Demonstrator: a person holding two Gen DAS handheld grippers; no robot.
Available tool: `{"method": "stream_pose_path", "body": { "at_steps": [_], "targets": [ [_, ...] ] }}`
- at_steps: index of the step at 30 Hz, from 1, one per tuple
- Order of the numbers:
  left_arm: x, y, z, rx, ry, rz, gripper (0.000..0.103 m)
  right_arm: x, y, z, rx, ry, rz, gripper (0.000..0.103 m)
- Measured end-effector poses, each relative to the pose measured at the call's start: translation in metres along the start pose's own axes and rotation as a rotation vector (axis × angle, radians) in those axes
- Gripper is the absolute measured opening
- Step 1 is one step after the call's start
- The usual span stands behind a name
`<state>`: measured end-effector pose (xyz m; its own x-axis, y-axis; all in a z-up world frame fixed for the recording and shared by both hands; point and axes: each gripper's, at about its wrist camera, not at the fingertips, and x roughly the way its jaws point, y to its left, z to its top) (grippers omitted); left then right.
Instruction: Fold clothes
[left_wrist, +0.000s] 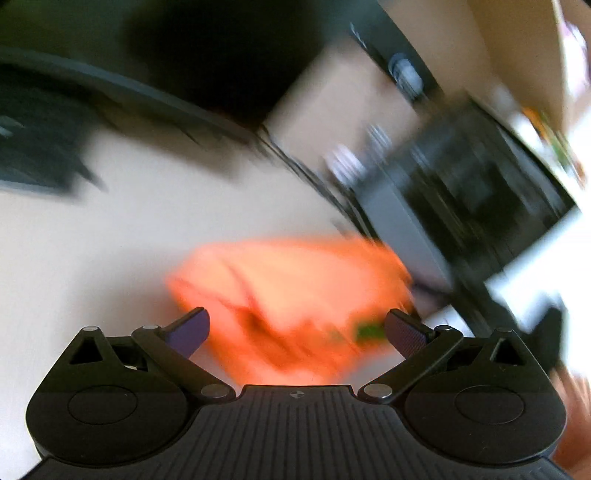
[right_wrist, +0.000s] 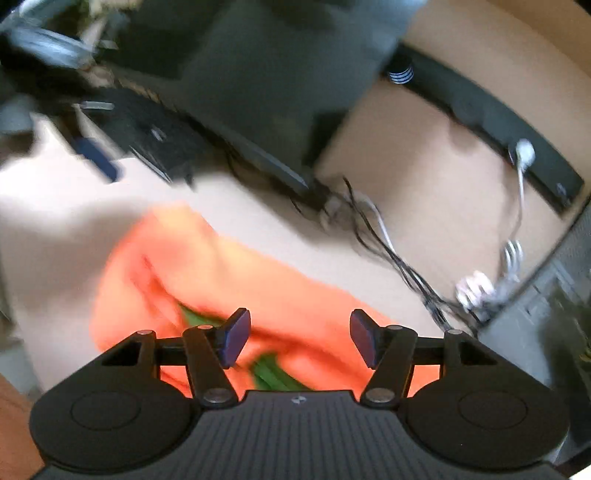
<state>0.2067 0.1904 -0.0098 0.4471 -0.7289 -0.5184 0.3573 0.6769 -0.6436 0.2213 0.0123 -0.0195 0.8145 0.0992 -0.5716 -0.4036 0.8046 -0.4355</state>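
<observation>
On the pale table (right_wrist: 55, 229) lay the orange garment (right_wrist: 207, 273), bunched. Left gripper (left_wrist: 297, 328) and right gripper (right_wrist: 300, 338) hovered above it, jaws open, empty. Step: between folds, probably. Next: grasp an edge.

One orange garment (right_wrist: 221, 280) with green markings, lying on one pale table (left_wrist: 110, 229). Two grippers, left gripper (left_wrist: 297, 328) and right gripper (right_wrist: 300, 338), each with two dark fingers. One tangle of cables (right_wrist: 388, 251); number of strands unclear.
</observation>
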Motion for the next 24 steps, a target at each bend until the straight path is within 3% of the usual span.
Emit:
{"method": "stream_pose_path", "body": {
  "at_steps": [2,3,4,7,8,12,15,17,19,21,24],
  "targets": [
    [0.032,-0.02,-0.003,0.077,0.069,-0.068,0.103,0.025,-0.011,0.002,0.039,0.044,-0.033,0.062],
    [0.047,-0.028,-0.002,0.105,0.089,-0.082,0.103,0.037,-0.018,0.006,0.067,0.058,-0.05,0.054],
    [0.062,-0.035,-0.001,0.129,0.107,-0.09,0.103,0.049,-0.025,0.009,0.095,0.071,-0.068,0.037],
    [0.101,-0.042,0.007,0.158,0.153,-0.07,0.103,0.054,-0.038,0.029,0.176,0.025,-0.146,0.016],
    [0.109,-0.038,0.008,0.149,0.164,-0.051,0.103,0.051,-0.044,0.036,0.21,-0.01,-0.163,0.015],
    [0.123,-0.014,0.001,0.071,0.187,-0.017,0.103,0.04,-0.053,0.043,0.244,-0.083,-0.193,0.014],
    [0.114,-0.006,-0.004,0.048,0.167,-0.04,0.103,0.07,-0.05,0.029,0.16,0.066,-0.07,0.018],
    [0.107,-0.002,-0.006,0.039,0.171,-0.039,0.103,0.082,-0.041,0.014,0.076,0.175,0.021,0.026],
    [0.1,0.003,-0.008,0.031,0.171,-0.043,0.103,0.072,-0.027,0.002,-0.025,0.173,0.029,0.04],
    [0.092,0.005,-0.013,0.025,0.188,-0.044,0.103,0.055,-0.022,-0.002,-0.042,0.159,0.054,0.042],
    [0.079,0.008,-0.022,0.027,0.218,-0.046,0.103,0.024,-0.031,0.003,0.056,0.112,0.125,0.047]
  ]
}}
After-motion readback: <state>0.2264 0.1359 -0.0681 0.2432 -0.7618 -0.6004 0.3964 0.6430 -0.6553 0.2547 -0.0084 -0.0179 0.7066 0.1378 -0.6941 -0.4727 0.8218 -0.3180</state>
